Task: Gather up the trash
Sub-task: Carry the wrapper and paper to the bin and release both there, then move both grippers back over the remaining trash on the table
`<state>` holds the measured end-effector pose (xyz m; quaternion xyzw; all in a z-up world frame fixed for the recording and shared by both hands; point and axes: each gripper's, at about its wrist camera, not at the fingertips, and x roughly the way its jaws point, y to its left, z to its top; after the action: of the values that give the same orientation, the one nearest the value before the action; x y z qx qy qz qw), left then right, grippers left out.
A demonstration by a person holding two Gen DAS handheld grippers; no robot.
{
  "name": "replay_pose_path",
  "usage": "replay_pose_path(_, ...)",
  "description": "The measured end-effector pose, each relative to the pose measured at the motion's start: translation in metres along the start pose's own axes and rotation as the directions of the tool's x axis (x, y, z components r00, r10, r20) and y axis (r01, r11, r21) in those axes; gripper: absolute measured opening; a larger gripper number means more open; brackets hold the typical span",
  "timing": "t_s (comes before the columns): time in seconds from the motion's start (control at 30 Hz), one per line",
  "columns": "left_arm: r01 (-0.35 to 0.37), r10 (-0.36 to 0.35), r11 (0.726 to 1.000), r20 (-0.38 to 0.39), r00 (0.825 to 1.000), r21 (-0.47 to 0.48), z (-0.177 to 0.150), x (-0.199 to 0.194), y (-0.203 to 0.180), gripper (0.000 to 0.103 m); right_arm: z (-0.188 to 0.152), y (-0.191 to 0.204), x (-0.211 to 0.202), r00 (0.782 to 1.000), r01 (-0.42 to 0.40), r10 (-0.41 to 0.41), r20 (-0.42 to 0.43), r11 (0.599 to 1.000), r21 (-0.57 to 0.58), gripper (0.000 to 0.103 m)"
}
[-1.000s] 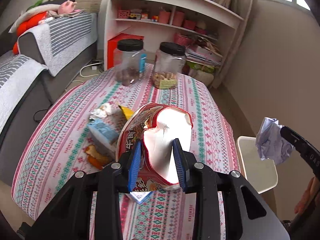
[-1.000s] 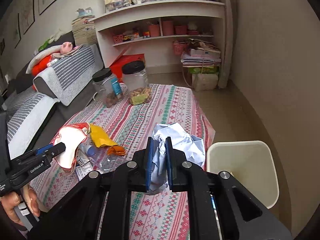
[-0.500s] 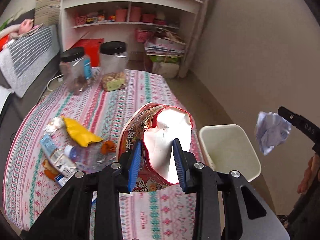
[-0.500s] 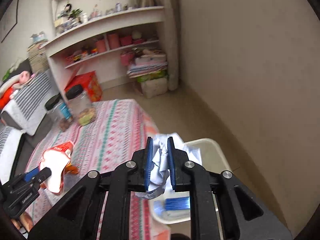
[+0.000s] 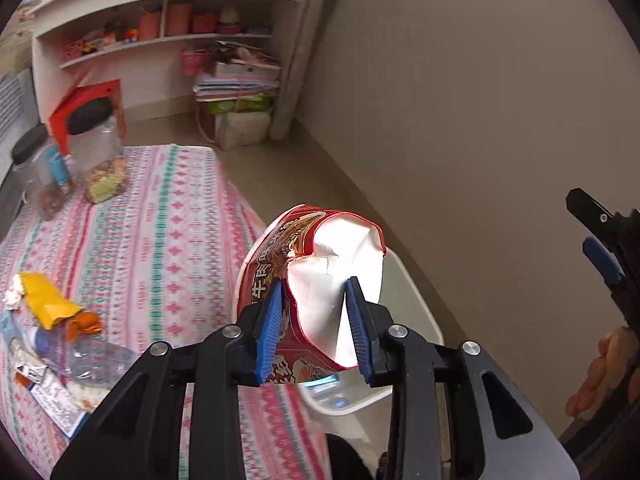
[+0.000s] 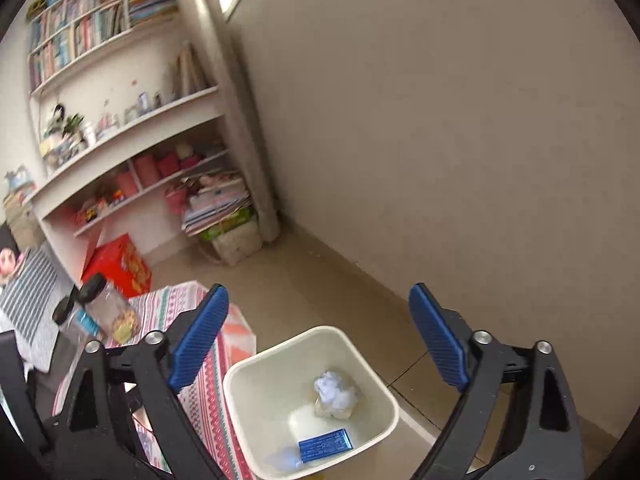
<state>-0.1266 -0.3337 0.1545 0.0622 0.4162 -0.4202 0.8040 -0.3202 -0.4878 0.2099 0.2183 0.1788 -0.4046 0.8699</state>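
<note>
Now my right tongs (image 6: 318,344) gape over the bin (image 6: 384,394), crumpled paper (image 6: 335,392) lying inside, while my left tongs (image 5: 314,322) clamp the noodle cup (image 5: 316,276) above it, so I judge releasing comes next.

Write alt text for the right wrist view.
The open right claw hangs above a cream waste bin on the floor, which holds a crumpled white paper ball and a small blue packet. A table with a striped pink cloth stands left of the bin; white shelves line the far wall.
</note>
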Motion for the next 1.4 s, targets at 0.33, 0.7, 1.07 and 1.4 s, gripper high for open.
replay_pose_path(0.33, 0.069, -0.068, 0.997, -0.055, 0.996, 0.029, 0.024, 0.032, -0.055, 0.044, 0.008, -0.036, -0.008, 0.999, 0.034, -0.038, 0.034, 0.994, 0.102, 0.096)
replay_pose_path(0.7, -0.137, 0.129, 0.987, 0.088, 0.988, 0.086, 0.010, -0.003, -0.030, 0.065, 0.001, 0.012, -0.002, 0.999, 0.033, -0.032, 0.017, 0.999, -0.031, 0.096)
replay_pose_path(1.07, -0.307, 0.304, 0.952, 0.184, 0.935, -0.010, -0.005, -0.052, 0.039, 0.086, -0.028, 0.092, -0.002, 0.999, 0.021, -0.015, 0.030, 0.976, -0.219, 0.096)
replay_pose_path(1.4, -0.418, 0.420, 0.907, 0.107, 0.901, -0.045, -0.031, -0.060, 0.104, 0.090, -0.066, 0.154, 0.010, 0.992, -0.121, 0.101, -0.078, 0.940, -0.319, 0.096)
